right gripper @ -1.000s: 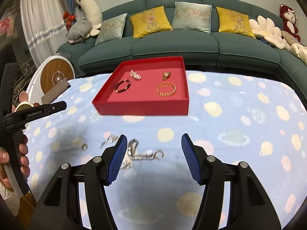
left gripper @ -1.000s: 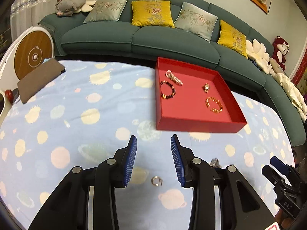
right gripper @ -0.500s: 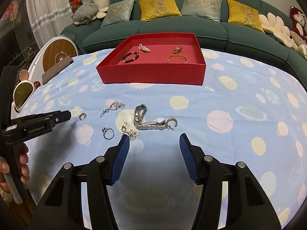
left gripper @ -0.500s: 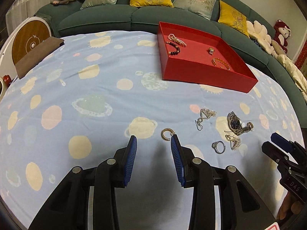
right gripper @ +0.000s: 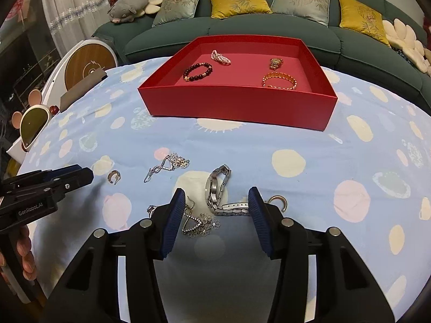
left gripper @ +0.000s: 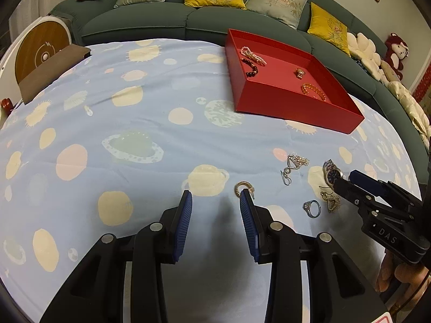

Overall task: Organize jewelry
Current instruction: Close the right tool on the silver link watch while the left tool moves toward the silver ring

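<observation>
A red tray (right gripper: 237, 105) (left gripper: 285, 107) holds a dark bead bracelet (right gripper: 197, 71), a pearl bracelet (right gripper: 221, 57), a gold ring (right gripper: 275, 63) and a gold bangle (right gripper: 279, 80). Loose on the cloth lie a silver watch (right gripper: 216, 188), a flower earring (right gripper: 200, 224), a chain earring (right gripper: 167, 165), a hoop earring (right gripper: 113, 176) (left gripper: 243, 187), another hoop (right gripper: 278, 201) and a ring (left gripper: 312, 208). My left gripper (left gripper: 215, 202) is open, its right finger beside the hoop earring. My right gripper (right gripper: 216, 202) is open, low over the watch and flower earring.
The table wears a blue planet-print cloth (left gripper: 129, 123). A green sofa (right gripper: 242, 27) with cushions curves behind it. A brown pad (left gripper: 51, 72) and a round wooden disc (left gripper: 40, 51) sit at the far left edge. A mirror (right gripper: 32, 126) lies left.
Both grippers have drawn back from the tray and dropped towards the loose jewelry. The right gripper now straddles the watch; the left stands by the hoop earring.
</observation>
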Demonstrator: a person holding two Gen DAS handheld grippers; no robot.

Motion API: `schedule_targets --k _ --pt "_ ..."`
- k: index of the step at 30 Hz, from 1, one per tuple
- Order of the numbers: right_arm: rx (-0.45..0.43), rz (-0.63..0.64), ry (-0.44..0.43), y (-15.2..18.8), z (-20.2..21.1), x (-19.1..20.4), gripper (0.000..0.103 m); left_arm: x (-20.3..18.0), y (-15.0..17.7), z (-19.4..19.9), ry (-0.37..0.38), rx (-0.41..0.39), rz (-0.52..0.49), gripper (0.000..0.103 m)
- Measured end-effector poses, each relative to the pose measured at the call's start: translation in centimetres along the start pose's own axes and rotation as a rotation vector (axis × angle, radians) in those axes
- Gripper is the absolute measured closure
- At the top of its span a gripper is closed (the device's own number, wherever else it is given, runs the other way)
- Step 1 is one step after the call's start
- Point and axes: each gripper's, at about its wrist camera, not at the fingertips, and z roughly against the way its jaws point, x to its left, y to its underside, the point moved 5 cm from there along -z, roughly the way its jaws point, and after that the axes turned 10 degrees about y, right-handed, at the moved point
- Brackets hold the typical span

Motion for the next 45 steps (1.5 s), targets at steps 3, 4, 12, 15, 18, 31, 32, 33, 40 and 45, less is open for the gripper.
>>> schedule_targets --k 3,4,12,15,18,31,32,33,40,45 --pt "0.006 0.003 0.009 -0.3 -0.6 0.0 0.059 0.7 0.2 0.2 -0.001 0.000 0.005 0.068" --pt "0.012 0.000 0.008 -0.3 -0.9 0.0 0.062 0.9 0.3 0.3 0.000 0.001 0.005 0.068" --pt "0.025 0.018 0.019 -0.2 -1.7 1.0 0.087 1.8 1.1 1.0 0.023 0.004 -0.002 0.068" --pt "0.022 0.017 0.016 -0.1 -1.6 1.1 0.092 1.8 1.1 1.1 0.031 0.004 0.002 0.068" --pt "0.018 -0.001 0.004 -0.2 -1.3 1.0 0.094 1.2 0.9 1.1 0.054 0.005 0.004 0.068" --pt "-0.128 -0.142 0.005 -2.9 5.2 -5.0 0.094 -3.9 -1.1 -0.9 0.097 -0.007 -0.058 0.068" --pt "-0.131 -0.149 0.012 -2.9 5.4 -5.5 0.094 -4.4 -1.2 -1.3 0.094 -0.007 -0.068 0.068" --pt "-0.133 -0.158 0.015 -2.8 5.6 -6.0 0.094 -4.8 -1.2 -1.6 0.091 -0.006 -0.078 0.068" --pt "-0.120 -0.169 0.018 -1.5 6.0 -7.3 0.094 -7.1 -1.0 -4.8 0.089 0.029 -0.110 0.068" --pt "-0.106 -0.159 0.011 -0.6 6.0 -7.2 0.094 -8.1 -1.2 -5.5 0.091 0.018 -0.121 0.068"
